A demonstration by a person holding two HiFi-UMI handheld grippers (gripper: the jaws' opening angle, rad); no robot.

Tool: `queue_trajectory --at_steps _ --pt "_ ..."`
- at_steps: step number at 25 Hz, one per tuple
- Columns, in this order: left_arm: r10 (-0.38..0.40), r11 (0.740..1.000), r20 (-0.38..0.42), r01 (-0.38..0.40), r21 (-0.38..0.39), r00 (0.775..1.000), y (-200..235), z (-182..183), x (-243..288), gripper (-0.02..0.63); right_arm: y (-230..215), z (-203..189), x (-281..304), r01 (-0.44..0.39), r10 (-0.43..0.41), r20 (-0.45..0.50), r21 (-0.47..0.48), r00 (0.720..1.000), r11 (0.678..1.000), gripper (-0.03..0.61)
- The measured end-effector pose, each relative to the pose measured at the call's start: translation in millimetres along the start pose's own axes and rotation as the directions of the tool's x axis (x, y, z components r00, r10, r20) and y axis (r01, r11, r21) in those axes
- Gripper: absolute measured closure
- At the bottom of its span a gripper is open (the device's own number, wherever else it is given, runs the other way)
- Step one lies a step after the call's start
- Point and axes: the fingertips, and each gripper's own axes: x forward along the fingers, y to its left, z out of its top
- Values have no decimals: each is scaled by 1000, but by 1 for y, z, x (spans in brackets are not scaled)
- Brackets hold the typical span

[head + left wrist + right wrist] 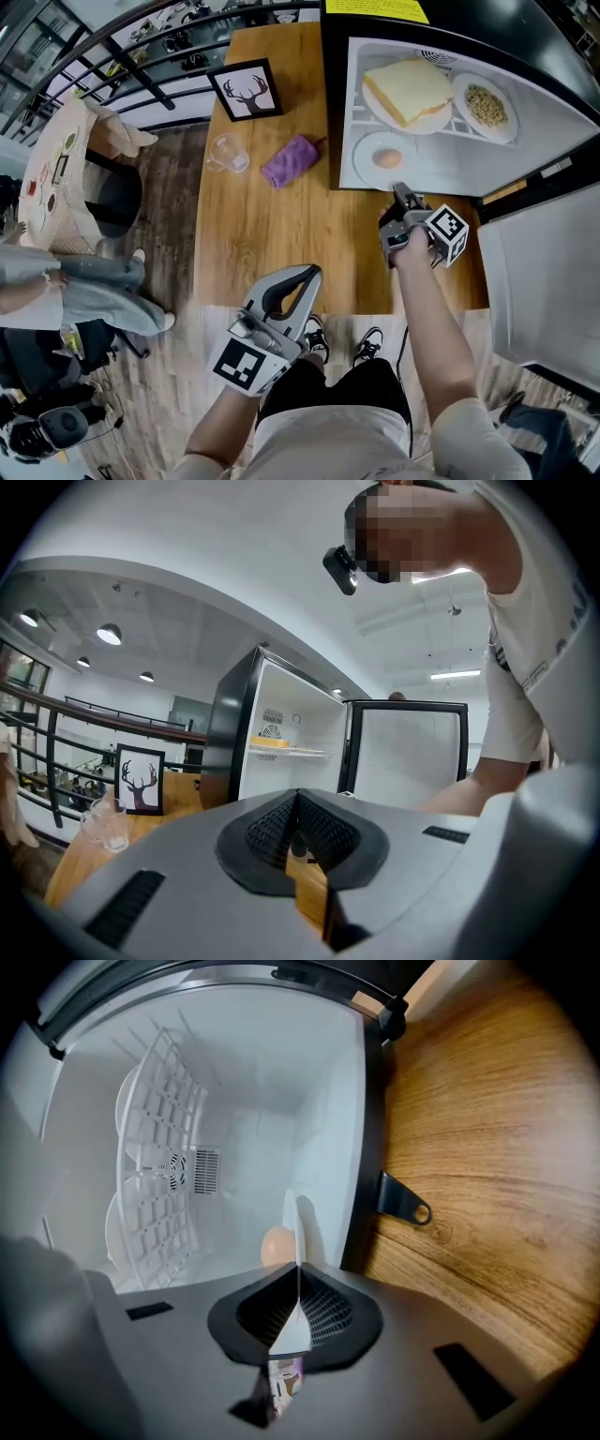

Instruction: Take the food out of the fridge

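Head view: a wooden tabletop (272,225) fills the middle of the frame. A framed deer picture (247,91), a clear glass (228,153) and a purple bundle (292,159) lie toward its top. A dark railing (141,56) curves across the upper left above a plank floor. The fridge (562,66) stands open at upper right, its inside white. On its upper level are a thick slab of bread (408,89) on a plate and a grain dish (486,106). Below them is a small plate (366,150) carrying one pale brown egg (387,158). The right gripper (401,194) reaches to that plate's near rim. The left gripper (312,274) is low in the frame, over the tabletop edge, away from the fridge.

Left gripper view: the left gripper (297,794) has its jaws pressed together with nothing between them. Beyond, the fridge (230,733) stands with its door (408,747) swung wide, and the picture (139,780) and glass (103,825) sit at lower left.

Right gripper view: the right gripper (298,1274) has its jaws clamped on the rim of the small plate (292,1222), which is seen edge-on as a thin white blade. The egg (276,1244) is just behind them. A white wire shelf (159,1147) is at the left. The tabletop (478,1147) and a dark metal bracket (405,1202) are at the right.
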Motion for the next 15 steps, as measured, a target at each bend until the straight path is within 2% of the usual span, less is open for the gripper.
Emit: queue_trajectory --at_steps 7,15 --pt "-9 1000 1 9 11 1000 -4 1 -1 606 13 -1 -9 -43 43 -4 -29 999 999 552" --pt "-26 999 23 25 21 999 -15 10 1 605 27 -5 -47 -88 88 -12 -42 996 995 552"
